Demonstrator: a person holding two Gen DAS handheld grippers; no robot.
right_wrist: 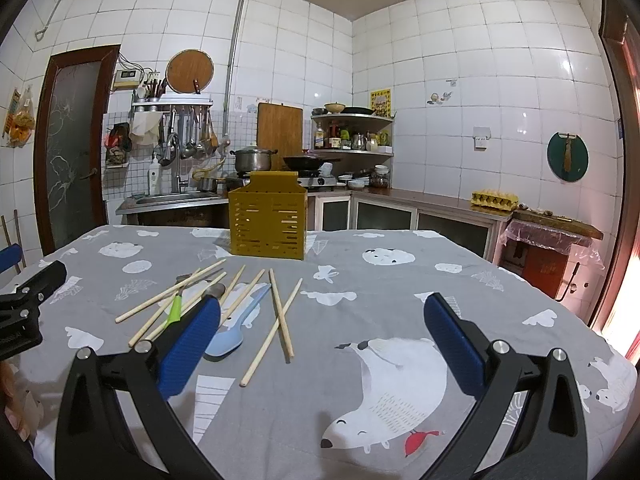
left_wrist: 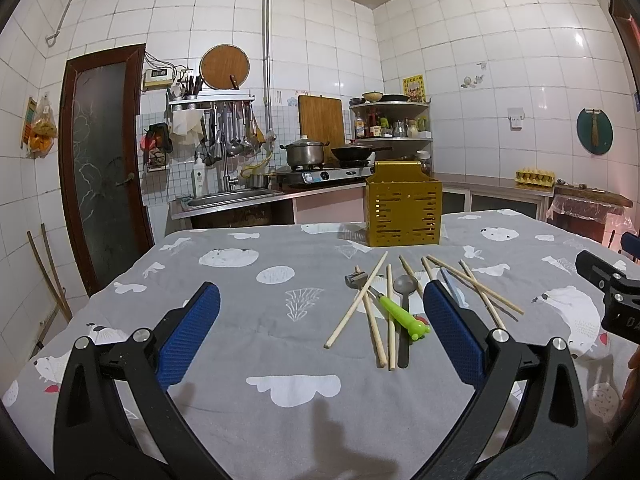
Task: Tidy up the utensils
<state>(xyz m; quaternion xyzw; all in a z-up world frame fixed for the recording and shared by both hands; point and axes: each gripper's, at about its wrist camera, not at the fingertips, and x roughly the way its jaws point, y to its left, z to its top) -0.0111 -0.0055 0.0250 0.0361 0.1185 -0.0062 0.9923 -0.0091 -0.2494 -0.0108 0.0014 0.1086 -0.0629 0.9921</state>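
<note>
on the grey bear-print tablecloth (right_wrist: 360, 280) the utensils lie loose in one heap — wooden chopsticks (right_wrist: 280, 312) crossed over each other, a green-handled peeler (left_wrist: 396, 312), a dark spoon (left_wrist: 405, 286) and a light blue spoon (right_wrist: 228, 340). the yellow slotted utensil holder (right_wrist: 267, 222) stands upright behind them, near but apart. judgement: no item is picked yet, so the step in hand is the first grasp. it would go best on an outlying chopstick that crosses the fewest others, taken near mid-length so it does not swing, then dropped end-first into the holder. left gripper (left_wrist: 320, 336) has its blue pads spread wide, holding nothing, above the cloth — right gripper (right_wrist: 322, 336) likewise wide apart and holding nothing, its left pad (right_wrist: 188, 344) in front of the heap; contact cannot be told.
</note>
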